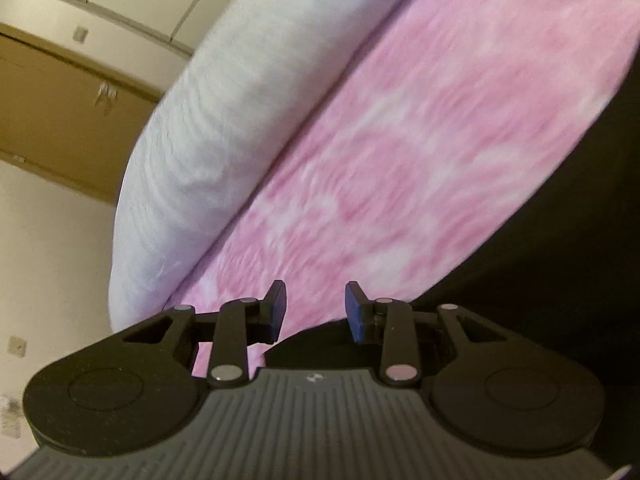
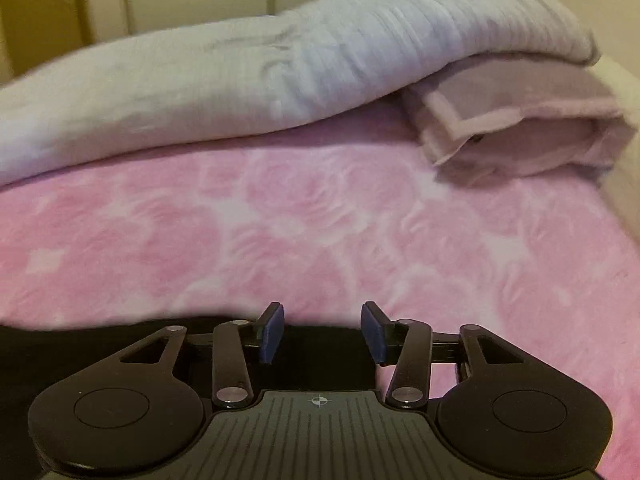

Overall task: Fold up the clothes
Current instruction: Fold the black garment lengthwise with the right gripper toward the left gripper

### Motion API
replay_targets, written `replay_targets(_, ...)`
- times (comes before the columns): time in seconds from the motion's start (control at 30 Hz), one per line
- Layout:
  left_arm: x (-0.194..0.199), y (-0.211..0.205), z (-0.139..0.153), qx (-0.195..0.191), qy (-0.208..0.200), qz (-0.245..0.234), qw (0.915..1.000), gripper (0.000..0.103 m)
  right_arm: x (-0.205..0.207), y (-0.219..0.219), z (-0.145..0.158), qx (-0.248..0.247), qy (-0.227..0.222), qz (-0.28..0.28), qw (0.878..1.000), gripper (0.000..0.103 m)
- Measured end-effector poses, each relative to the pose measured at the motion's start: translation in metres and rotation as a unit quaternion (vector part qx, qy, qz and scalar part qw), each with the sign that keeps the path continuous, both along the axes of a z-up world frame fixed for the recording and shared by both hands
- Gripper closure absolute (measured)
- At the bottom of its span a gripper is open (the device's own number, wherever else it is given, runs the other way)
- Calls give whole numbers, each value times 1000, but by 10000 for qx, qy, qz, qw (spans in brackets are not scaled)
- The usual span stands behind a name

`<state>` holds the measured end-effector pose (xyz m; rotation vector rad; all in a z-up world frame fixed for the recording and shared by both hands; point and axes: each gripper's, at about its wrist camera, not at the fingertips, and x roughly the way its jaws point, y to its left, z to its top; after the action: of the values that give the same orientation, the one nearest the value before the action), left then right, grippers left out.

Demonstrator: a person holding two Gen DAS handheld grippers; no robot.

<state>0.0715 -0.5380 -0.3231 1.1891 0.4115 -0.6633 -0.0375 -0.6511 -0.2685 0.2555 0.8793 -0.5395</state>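
Note:
A black garment (image 1: pixel 540 248) lies on a pink rose-patterned blanket (image 1: pixel 400 140), filling the right and lower part of the left wrist view. My left gripper (image 1: pixel 316 312) is open just above the garment's edge, with nothing between its blue pads. In the right wrist view the same black garment (image 2: pixel 120 344) shows as a dark strip under and left of my right gripper (image 2: pixel 323 330). That gripper is open too, over the garment's edge where it meets the pink blanket (image 2: pixel 320 220).
A rolled white quilt (image 2: pixel 240 80) runs along the far side of the bed, seen also as the white quilt (image 1: pixel 192 152). A pale pink pillow (image 2: pixel 528 132) lies at the far right. Cream walls and a brown door (image 1: pixel 60 112) stand beyond.

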Motion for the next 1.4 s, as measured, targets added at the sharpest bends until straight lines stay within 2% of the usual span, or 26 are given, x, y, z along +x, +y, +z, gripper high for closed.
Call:
replay_targets(0.07, -38, 4, 11, -355, 230, -445, 9981, 73, -35, 7, -9, 263, -252, -186, 9992, 51)
replay_targets(0.13, -81, 10, 18, -666, 475, -957, 9920, 68, -70, 14, -19, 525, -504, -374, 9966, 50)
replay_targets(0.23, -147, 18, 21, -1021, 742, -1695, 9774, 64, -122, 24, -33, 917, -881, -655, 9897, 45)
replay_targets(0.33, -213, 21, 16, -1164, 779, -2410, 9604, 63, -174, 34, -48, 1305, -1254, -934, 9790, 44)
replay_targets(0.43, -263, 9, 7, -1150, 689, -3019, 9439, 60, -215, 33, -77, 2148, -1864, -1411, 9483, 42)
replay_targets(0.57, -322, -15, -6, -1031, 442, -3768, 9195, 55, -225, 30, -93, 2529, -2387, -1423, 9267, 41)
replay_targets(0.67, -352, -39, -14, -886, 177, -4227, 9018, 55, -221, 18, -89, 2165, -2466, -1249, 9363, 40)
replay_targets(0.77, -373, -61, -24, -683, -48, -4588, 8859, 55, -209, 3, -86, 2257, -2496, -813, 9382, 40)
replay_targets(0.87, -386, -72, -30, -551, -106, -4768, 8772, 55, -194, -12, -95, 2536, -2071, -524, 9434, 41)
replay_targets(0.9, -389, -73, -30, -526, -91, -4812, 8750, 55, -193, -15, -97, 2576, -1998, -482, 9441, 44)
replay_targets(0.93, -392, -73, -30, -491, -83, -4846, 8733, 55, -191, -18, -98, 2615, -1926, -440, 9448, 63)
replay_targets(0.97, -395, -72, -30, -445, -96, -4875, 8719, 55, -194, -17, -96, 2595, -1927, -371, 9456, 74)
replay_targets(1.03, -398, -62, -28, -441, -179, -5004, 8645, 48, -202, -16, -92, 2551, -1931, -233, 9471, 85)
replay_targets(1.07, -399, -58, -28, -438, -224, -5051, 8617, 40, -208, -17, -93, 2565, -1934, -202, 9468, 88)
replay_targets(1.13, -396, -56, -35, -362, -299, -5040, 8624, 39, -219, -19, -99, 2643, -1954, -239, 9441, 91)
replay_targets(1.23, -385, -67, -53, -116, -335, -4836, 8746, 42, -223, -16, -110, 2657, -2028, -455, 9414, 90)
replay_targets(1.3, -376, -73, -55, -118, -199, -4648, 8851, 55, -221, -5, -103, 2359, -1953, -662, 9496, 85)
replay_targets(1.33, -371, -75, -54, -149, -87, -4554, 8901, 57, -221, 1, -99, 2208, -1914, -766, 9533, 71)
replay_targets(1.37, -367, -76, -52, -196, 22, -4475, 8941, 63, -220, 10, -91, 1905, -1754, -812, 9625, 55)
replay_targets(1.4, -363, -74, -47, -268, 123, -4420, 8965, 66, -218, 25, -81, 1418, -1561, -787, 9743, 53)
